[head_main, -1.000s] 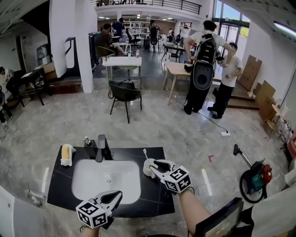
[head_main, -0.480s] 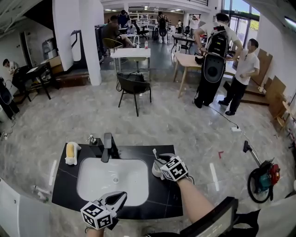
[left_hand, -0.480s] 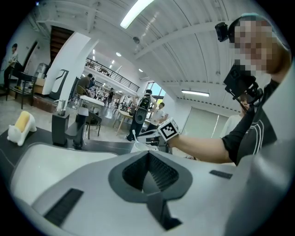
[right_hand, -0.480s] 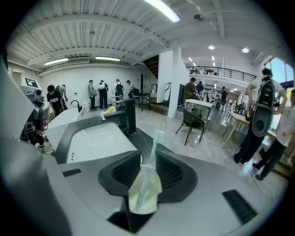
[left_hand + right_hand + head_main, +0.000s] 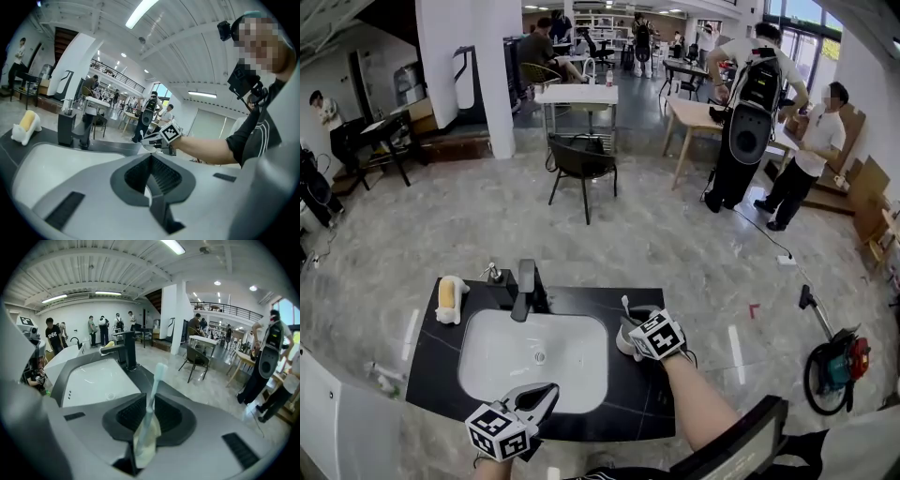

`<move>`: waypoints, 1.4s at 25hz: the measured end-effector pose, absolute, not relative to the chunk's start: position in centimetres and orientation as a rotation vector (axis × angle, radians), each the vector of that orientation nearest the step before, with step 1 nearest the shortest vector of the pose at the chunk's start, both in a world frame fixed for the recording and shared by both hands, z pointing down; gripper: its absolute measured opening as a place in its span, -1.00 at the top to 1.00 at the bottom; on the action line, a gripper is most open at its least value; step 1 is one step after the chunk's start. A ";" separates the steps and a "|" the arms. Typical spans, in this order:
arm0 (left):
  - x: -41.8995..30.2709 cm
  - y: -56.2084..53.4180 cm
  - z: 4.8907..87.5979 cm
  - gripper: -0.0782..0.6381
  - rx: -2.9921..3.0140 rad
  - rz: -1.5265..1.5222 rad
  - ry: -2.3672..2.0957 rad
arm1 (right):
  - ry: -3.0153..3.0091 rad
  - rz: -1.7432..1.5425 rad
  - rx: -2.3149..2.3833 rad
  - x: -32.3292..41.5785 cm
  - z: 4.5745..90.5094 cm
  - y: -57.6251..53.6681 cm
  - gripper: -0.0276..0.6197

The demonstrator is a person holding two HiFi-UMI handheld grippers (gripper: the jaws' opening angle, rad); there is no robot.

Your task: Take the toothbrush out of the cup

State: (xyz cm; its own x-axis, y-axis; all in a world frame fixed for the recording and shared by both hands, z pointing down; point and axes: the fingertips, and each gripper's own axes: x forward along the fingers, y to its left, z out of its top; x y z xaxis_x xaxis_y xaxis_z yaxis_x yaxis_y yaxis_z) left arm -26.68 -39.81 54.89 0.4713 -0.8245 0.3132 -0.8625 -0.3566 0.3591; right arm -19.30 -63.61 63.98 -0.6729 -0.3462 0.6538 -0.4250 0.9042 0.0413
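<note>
Black stone-look counter [image 5: 623, 412] w/ a white basin [image 5: 534, 352] sunk in it. It stands on glossy grey floor in a big open hall. White pillar [image 5: 504, 75] is far beyond both grippers.

Right gripper [image 5: 630, 329] is over the counter's right end, tilted down. Its jaws are closing round the toothbrush [image 5: 153, 390] handle: gap is narrow, pads just beside the handle, not clearly pressing. The toothbrush stands near upright in the cup [image 5: 144, 444], directly under the jaws, w/ its bristle head poking up past the tips. Left gripper [image 5: 549, 391] hangs at the counter's near edge, this side of the basin and well apart from the right one. Its jaws are together w/ nothing in them.

Left of the right gripper, at the basin's back edge, is a black faucet [image 5: 525, 289]. Further left, at the far corner, a yellow sponge [image 5: 448, 296] sits in a white holder. Black chair [image 5: 581, 167] is on the floor well beyond the faucet. A red-and-teal floor machine [image 5: 832, 364] is off to the right gripper's right. In the head view the right gripper's own body covers most of the cup.

Count:
- 2 grippers
- 1 cup
- 1 toothbrush
- 1 faucet
- 1 basin
- 1 sponge
- 1 chair close by
- 2 people [image 5: 759, 103] standing together far beyond the right gripper, more further back
</note>
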 end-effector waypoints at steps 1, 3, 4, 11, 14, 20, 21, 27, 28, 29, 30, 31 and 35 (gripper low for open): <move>-26.7 -39.8 55.0 0.78 2.248 0.112 -1.404 | -2.368 0.138 0.549 -19.2 64.0 -63.6 0.73; -26.7 -39.6 55.2 0.78 2.254 0.139 -1.410 | -2.366 0.127 0.548 -19.2 64.0 -63.6 0.75; -26.7 -39.6 55.2 0.78 2.260 0.156 -1.414 | -2.368 0.128 0.549 -19.2 64.0 -63.6 0.75; -26.5 -39.2 55.4 0.78 2.256 0.148 -1.400 | -2.409 0.167 0.588 -19.0 63.4 -63.5 0.79; -26.3 -39.0 55.6 0.78 2.252 0.142 -1.391 | -2.431 0.152 0.597 -18.8 63.1 -63.1 0.80; -26.0 -38.6 55.2 0.78 2.268 0.143 -1.376 | -2.504 0.164 0.664 -18.2 61.3 -62.9 0.80; -25.9 -38.5 55.1 0.78 2.273 0.144 -1.374 | -2.517 0.158 0.677 -18.1 60.6 -62.9 0.80; -25.5 -37.8 54.1 0.78 2.297 0.137 -1.372 | -2.624 0.094 0.777 -16.8 54.7 -62.3 0.80; -25.5 -37.7 53.8 0.78 2.303 0.131 -1.371 | -2.644 0.075 0.793 -16.6 53.4 -61.9 0.80; -25.4 -37.6 53.5 0.78 2.309 0.124 -1.371 | -2.666 0.058 0.808 -16.3 52.1 -61.4 0.80; -25.3 -37.5 53.2 0.78 2.315 0.117 -1.372 | -2.690 0.044 0.825 -16.0 50.8 -61.0 0.80; -25.2 -37.4 52.9 0.78 2.321 0.112 -1.373 | -2.714 0.031 0.844 -15.6 49.6 -60.4 0.80; -24.8 -36.7 51.4 0.78 2.345 0.086 -1.387 | -2.810 -0.014 0.898 -14.0 45.0 -57.5 0.80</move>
